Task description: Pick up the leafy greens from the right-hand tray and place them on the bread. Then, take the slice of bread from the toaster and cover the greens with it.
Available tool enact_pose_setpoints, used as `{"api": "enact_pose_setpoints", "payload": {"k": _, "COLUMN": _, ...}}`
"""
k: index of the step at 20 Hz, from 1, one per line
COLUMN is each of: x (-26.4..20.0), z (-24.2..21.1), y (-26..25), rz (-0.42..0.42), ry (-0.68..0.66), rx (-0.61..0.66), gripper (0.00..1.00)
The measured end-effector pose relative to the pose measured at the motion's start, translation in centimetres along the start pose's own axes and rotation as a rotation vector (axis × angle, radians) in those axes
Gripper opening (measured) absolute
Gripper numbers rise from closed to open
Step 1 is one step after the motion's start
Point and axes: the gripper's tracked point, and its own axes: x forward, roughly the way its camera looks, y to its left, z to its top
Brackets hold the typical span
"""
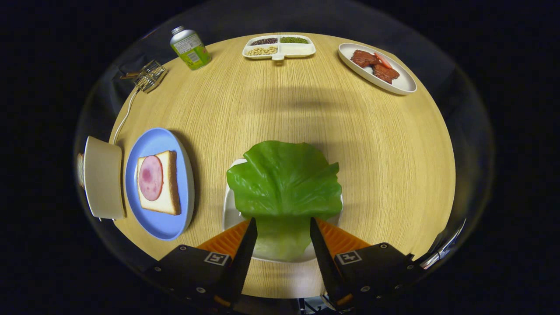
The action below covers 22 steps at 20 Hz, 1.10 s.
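A large green leaf (284, 183) lies over a small white tray (229, 210) just ahead of my gripper (282, 222). The leaf's stalk end reaches back between the two fingers and lies flat there, not bunched. The gripper is open, one finger on each side of the stalk. To the left, a blue plate (175, 218) holds a slice of bread (168, 192) topped with a round pink slice of ham (150, 177). Left of the plate stands a cream toaster (103, 177), with the brown edge of a bread slice (80, 169) showing at its far side.
Across the round wooden table (306, 113) stand a green can (190, 47), a small wire rack (149, 75), a white divided dish of beans (279, 46) and a white oval plate of meat slices (377, 68). A white cord (126, 113) runs from the toaster.
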Motion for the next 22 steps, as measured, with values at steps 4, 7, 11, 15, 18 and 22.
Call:
{"api": "enact_pose_setpoints", "payload": {"k": 4, "x": 0.8, "z": -0.7, "y": 0.1, "rz": 0.000, "ry": 0.034, "rx": 0.021, "gripper": 0.61}}
{"api": "enact_pose_setpoints", "payload": {"k": 7, "x": 0.9, "z": -0.4, "y": -0.3, "rz": -0.017, "ry": 0.028, "rx": 0.038, "gripper": 0.51}}
{"api": "enact_pose_setpoints", "payload": {"k": 11, "x": 0.9, "z": -0.4, "y": -1.0, "rz": -0.039, "ry": 0.019, "rx": 0.055, "gripper": 0.28}}
{"api": "enact_pose_setpoints", "payload": {"k": 15, "x": 0.9, "z": -0.2, "y": -1.2, "rz": -0.038, "ry": -0.025, "rx": 0.058, "gripper": 0.15}}
{"api": "enact_pose_setpoints", "payload": {"k": 18, "x": 0.8, "z": -0.2, "y": -1.6, "rz": -0.041, "ry": -0.045, "rx": 0.076, "gripper": 0.08}}
{"api": "enact_pose_setpoints", "payload": {"k": 22, "x": -1.0, "z": 0.5, "y": 0.0, "rz": 0.031, "ry": -0.091, "rx": 0.109, "gripper": 0.03}}
